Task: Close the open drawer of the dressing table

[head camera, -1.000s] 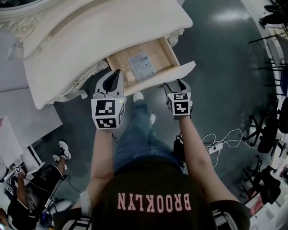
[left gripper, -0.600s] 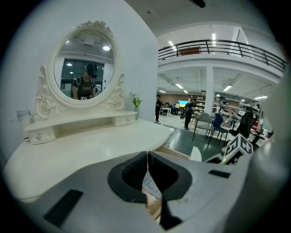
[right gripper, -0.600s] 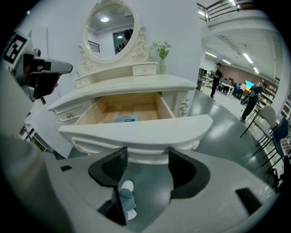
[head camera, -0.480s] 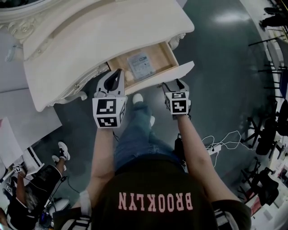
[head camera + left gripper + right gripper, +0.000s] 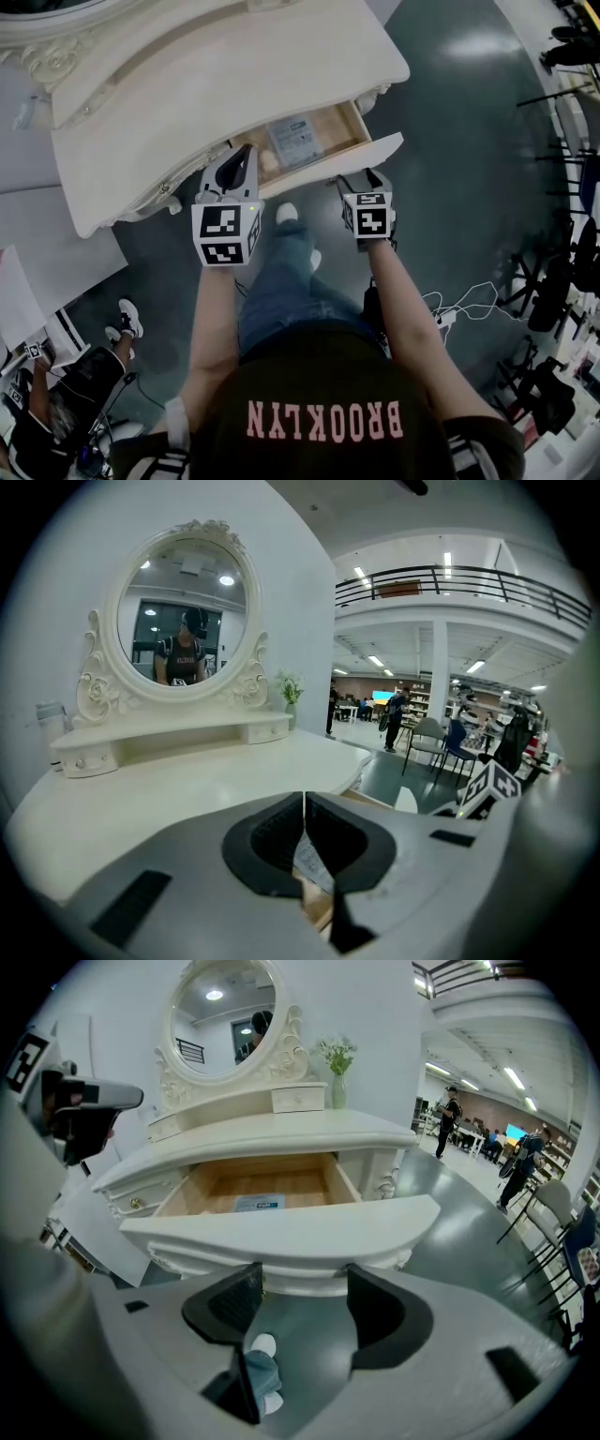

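Since 1 s ago the drawer (image 5: 323, 131) has slid further in under the counter (image 5: 216, 75), and both tools have gone forward w/ it. It's still part open: in the head view we see the wood floor of the drawer and a flat printed packet (image 5: 292, 141) lying in it.

Right tool (image 5: 359, 176): jaws spread wide, nothing between them, tips right up at the lower moulding of the drawer's white front. In the right gripper view the tool (image 5: 292, 1283) sits just below the front panel of the drawer (image 5: 281, 1227), approx. mid-panel, w/ the packet (image 5: 258, 1204) visible inside and the counter top (image 5: 262, 1133) above.

Left tool (image 5: 246, 150): jaws pressed together, gripping nothing. It hangs over the drawer's left end, at the counter edge. In the left gripper view the shut tips (image 5: 303, 803) point over the counter top (image 5: 187, 789) toward the oval mirror (image 5: 183, 621); a bit of the packet shows below them.

Our white shoe (image 5: 288, 213) stands on the grey floor (image 5: 450, 141) btw. the two tools, just short of the drawer front.
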Tool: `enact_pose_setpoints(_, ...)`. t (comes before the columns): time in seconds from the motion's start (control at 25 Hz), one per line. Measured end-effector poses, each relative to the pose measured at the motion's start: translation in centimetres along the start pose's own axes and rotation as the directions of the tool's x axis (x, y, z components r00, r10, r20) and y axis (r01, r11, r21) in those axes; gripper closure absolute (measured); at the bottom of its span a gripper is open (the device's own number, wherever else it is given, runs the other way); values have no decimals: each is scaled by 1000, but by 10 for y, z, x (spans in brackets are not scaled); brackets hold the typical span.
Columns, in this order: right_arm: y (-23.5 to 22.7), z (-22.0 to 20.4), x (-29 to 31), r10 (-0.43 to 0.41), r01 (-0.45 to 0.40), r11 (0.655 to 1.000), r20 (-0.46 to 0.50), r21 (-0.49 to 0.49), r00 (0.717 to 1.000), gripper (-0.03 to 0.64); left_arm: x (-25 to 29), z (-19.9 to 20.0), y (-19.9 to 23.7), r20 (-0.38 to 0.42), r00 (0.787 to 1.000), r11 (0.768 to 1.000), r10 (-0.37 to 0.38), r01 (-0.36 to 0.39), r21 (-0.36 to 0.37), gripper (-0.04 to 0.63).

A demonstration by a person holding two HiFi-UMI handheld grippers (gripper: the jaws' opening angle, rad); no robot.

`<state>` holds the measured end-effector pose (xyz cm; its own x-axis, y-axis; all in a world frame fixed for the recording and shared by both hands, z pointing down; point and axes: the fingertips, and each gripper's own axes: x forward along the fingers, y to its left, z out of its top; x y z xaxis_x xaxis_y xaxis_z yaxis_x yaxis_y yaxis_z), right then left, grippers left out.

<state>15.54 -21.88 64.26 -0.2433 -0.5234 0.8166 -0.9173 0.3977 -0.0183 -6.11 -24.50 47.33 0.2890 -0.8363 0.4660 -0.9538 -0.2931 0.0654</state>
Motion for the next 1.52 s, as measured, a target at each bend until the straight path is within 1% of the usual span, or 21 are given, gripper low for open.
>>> enact_pose_setpoints(0.6, 4, 33, 20, 3, -3, 1000, -16, -12, 1000, 357, 12, 12, 28, 16, 999, 999, 29, -29, -30, 586)
enact_pose_setpoints(1.04, 4, 54, 39, 11, -11, 1000, -15, -24, 1000, 357, 23, 17, 52, 22, 998, 996, 65, -63, -63, 586)
enact_pose_setpoints(1.52, 5, 76, 54, 5, -5, 1000, 6, -17, 1000, 357, 34, 23, 67, 30, 996, 995, 78, -76, -62, 586)
